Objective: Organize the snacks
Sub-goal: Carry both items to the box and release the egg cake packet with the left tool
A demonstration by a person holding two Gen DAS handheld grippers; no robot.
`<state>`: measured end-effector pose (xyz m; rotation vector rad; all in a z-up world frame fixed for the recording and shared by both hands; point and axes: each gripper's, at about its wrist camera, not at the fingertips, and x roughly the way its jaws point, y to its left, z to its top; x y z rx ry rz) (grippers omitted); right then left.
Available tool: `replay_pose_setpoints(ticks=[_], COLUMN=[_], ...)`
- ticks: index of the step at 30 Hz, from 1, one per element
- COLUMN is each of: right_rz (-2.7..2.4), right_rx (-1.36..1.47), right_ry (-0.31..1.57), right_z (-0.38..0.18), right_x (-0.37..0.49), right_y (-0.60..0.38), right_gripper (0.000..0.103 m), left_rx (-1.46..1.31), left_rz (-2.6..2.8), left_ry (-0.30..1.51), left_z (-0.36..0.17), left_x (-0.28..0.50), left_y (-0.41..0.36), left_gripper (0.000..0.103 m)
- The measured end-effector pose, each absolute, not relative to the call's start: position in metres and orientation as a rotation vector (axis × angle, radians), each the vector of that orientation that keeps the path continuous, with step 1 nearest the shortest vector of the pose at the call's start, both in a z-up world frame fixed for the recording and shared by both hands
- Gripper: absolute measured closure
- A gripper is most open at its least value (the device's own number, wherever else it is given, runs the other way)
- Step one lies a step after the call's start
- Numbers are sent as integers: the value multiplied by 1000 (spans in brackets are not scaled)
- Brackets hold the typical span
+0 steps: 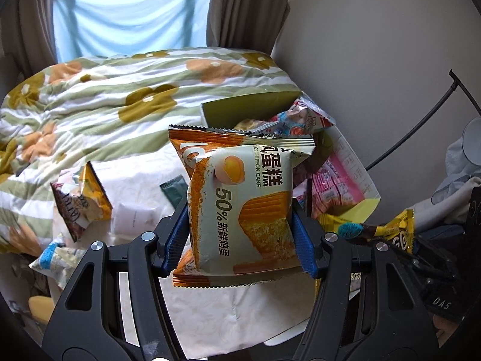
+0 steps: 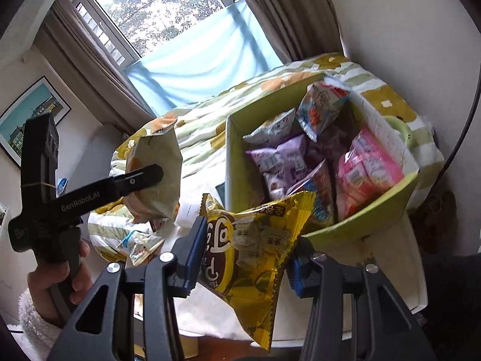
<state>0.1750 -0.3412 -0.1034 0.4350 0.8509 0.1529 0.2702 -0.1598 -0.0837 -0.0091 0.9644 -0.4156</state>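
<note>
Nearest in the left wrist view, the left gripper (image 1: 240,225) is clamped on a pale green and orange chiffon cake packet (image 1: 240,204), its blue pads pressing both sides at lower centre, the packet upright and clear of the surface. Behind it sits a second orange foil packet (image 1: 186,147), pressed against the back of the first; whether the pads grip it too cannot be told. Below lies a white cloth-covered table (image 1: 225,310). To the left on it are a yellow foil snack bag (image 1: 81,201) and a small dark green sachet (image 1: 176,191). At right centre stands a light green cardboard box (image 1: 249,108) with pink and other snack packs inside, and beyond spreads a floral striped quilt (image 1: 99,96).

Likewise, in the right wrist view the right gripper (image 2: 245,258) is closed on a crinkled yellow and brown foil snack bag (image 2: 249,249) at lower centre, held above the table edge. At far left a hand (image 2: 57,279) in a fluffy white sleeve grips the other tool. Further back, upper right, the green box shows purple, pink and blue packs.
</note>
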Motion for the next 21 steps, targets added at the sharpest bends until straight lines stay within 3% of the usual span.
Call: replay_pose_setpoints(ticks=[12, 13, 16, 21], right_rz=[152, 158, 179, 212], right_rx=[381, 378, 371, 383], right_ry=[885, 891, 902, 909], right_z=[-105, -107, -112, -119], right_x=[235, 238, 246, 256], right_y=[-450, -455, -464, -469], right_gripper=[59, 59, 60, 60], left_rx=[-61, -58, -37, -52], left_rz=[-354, -341, -309, -273], left_ry=[1038, 1040, 1038, 1040], left_z=[-139, -144, -154, -155], left_x=[289, 287, 279, 271], left_y=[-259, -263, -270, -261], left_gripper=[42, 37, 1, 0])
